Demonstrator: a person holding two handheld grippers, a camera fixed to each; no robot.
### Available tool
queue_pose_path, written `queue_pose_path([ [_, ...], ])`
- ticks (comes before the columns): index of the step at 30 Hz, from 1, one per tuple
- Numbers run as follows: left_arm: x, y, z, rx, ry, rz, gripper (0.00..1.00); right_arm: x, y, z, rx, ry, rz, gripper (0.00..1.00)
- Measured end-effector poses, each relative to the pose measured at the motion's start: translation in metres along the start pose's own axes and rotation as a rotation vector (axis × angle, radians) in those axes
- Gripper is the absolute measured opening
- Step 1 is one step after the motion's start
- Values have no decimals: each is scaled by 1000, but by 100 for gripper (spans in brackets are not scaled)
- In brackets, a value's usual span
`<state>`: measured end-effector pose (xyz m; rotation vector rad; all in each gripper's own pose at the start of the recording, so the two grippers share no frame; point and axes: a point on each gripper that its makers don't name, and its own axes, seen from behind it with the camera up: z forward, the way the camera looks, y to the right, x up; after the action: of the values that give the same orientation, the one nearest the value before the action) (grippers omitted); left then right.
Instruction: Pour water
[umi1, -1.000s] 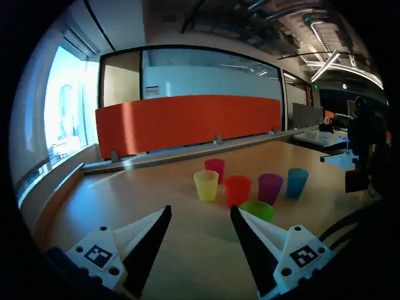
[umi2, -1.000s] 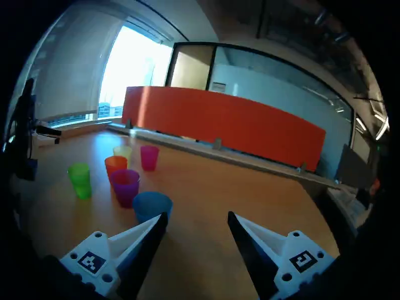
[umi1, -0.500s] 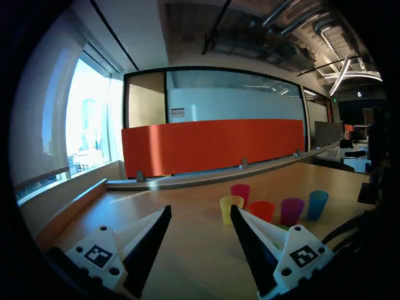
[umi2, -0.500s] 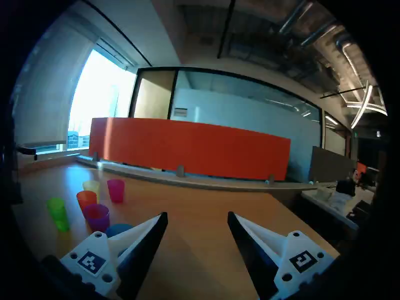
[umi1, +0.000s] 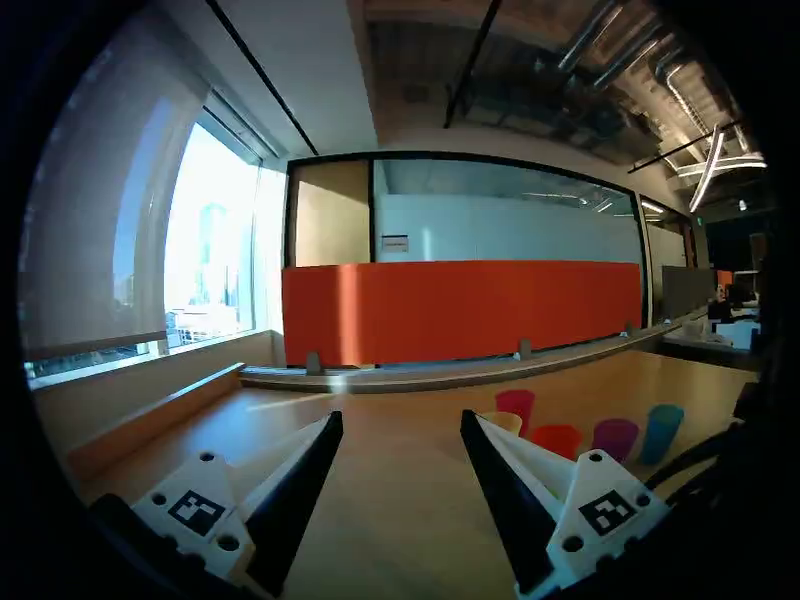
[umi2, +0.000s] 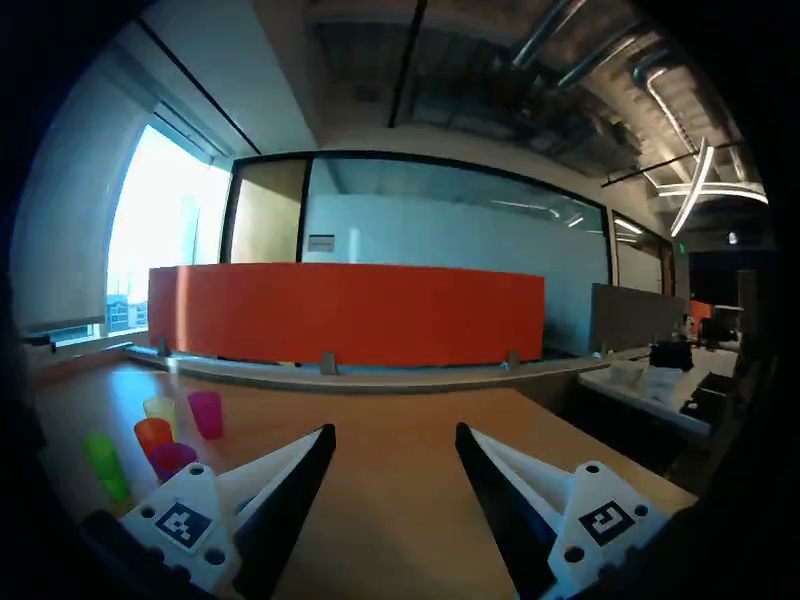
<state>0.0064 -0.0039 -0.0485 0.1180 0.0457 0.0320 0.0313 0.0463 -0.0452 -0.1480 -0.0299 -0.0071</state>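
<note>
The left gripper (umi1: 400, 415) hangs open and empty over the table (umi1: 400, 530), the cups (umi1: 615, 438) at its three o'clock. The right gripper (umi2: 394, 429) is likewise open and empty, with the cups at nine o'clock.

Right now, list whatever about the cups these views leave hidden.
1. Water in any cup: cannot tell, as both views see the cups side-on, never into them.
2. Yellow cup, left gripper view: mostly behind the left gripper's finger.
3. Purple cup, right gripper view: base hidden by the right gripper's finger.
</note>
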Motion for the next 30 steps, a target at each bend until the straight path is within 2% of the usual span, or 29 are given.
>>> queue_pose_path([
  [6,8,-7,0,43,33,7,87,1,-10,5,17,-14,10,93],
  [15,-7,-11,3,88,39,-18,87,22,-23,12,19,-11,11,97],
  [21,-18,-5,4,77,40,-22,87,31,-30,13,10,-12,-2,100],
  [30,-23,-10,15,83,68,-44,87,27,-34,14,-12,-26,14,100],
])
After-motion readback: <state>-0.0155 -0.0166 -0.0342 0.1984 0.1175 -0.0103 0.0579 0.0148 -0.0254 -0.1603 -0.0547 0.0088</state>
